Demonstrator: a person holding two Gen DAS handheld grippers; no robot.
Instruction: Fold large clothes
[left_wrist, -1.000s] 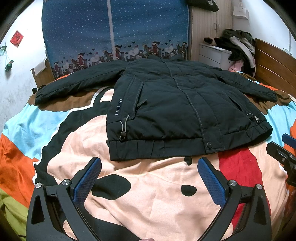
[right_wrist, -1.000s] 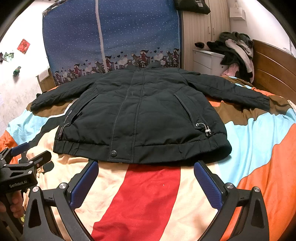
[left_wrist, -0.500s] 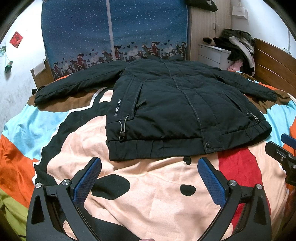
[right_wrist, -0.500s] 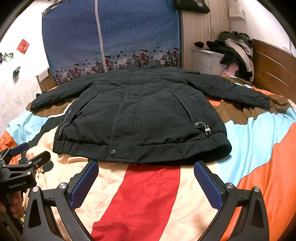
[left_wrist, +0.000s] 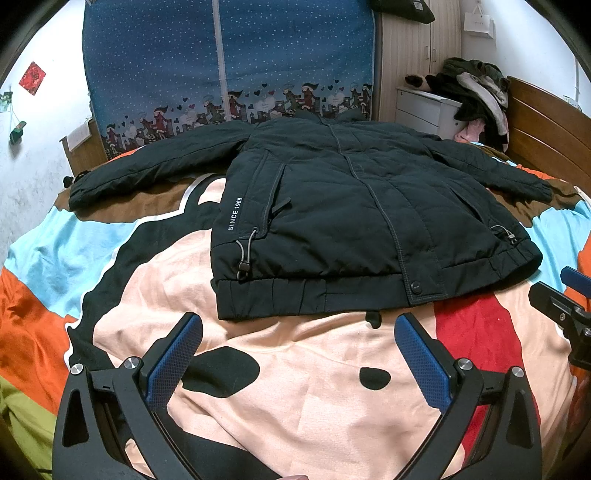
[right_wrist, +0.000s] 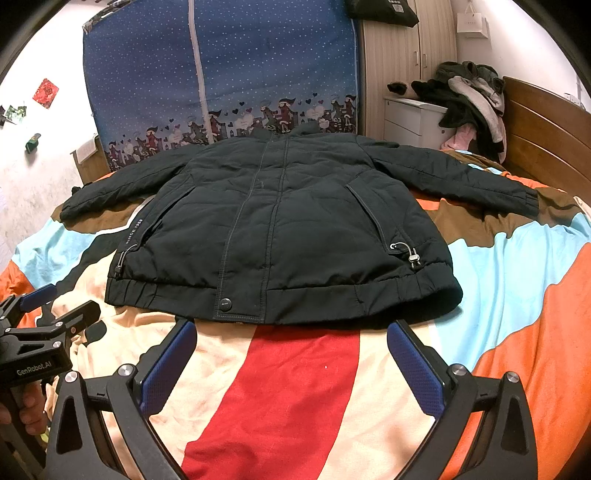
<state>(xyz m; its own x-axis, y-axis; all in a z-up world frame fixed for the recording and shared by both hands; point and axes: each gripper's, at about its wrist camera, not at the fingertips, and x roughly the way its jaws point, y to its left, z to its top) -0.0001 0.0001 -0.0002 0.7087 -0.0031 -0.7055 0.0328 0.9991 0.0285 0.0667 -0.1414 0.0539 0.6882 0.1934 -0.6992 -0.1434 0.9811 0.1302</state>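
Your left gripper (left_wrist: 298, 360) and right gripper (right_wrist: 291, 363) both gape wide and hold nothing. The dark jacket (right_wrist: 280, 236) lies flat mid-frame on the bed (right_wrist: 517, 266). It looks puffy, soft and bulky; pinch its sleeve cuffs first.

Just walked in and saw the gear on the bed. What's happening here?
A person holds a gripper in each hand over a bed. A dark jacket lies flat on the bedspread, sleeves spread, unfolded. The left gripper and right gripper are both open, short of the hem, touching nothing.
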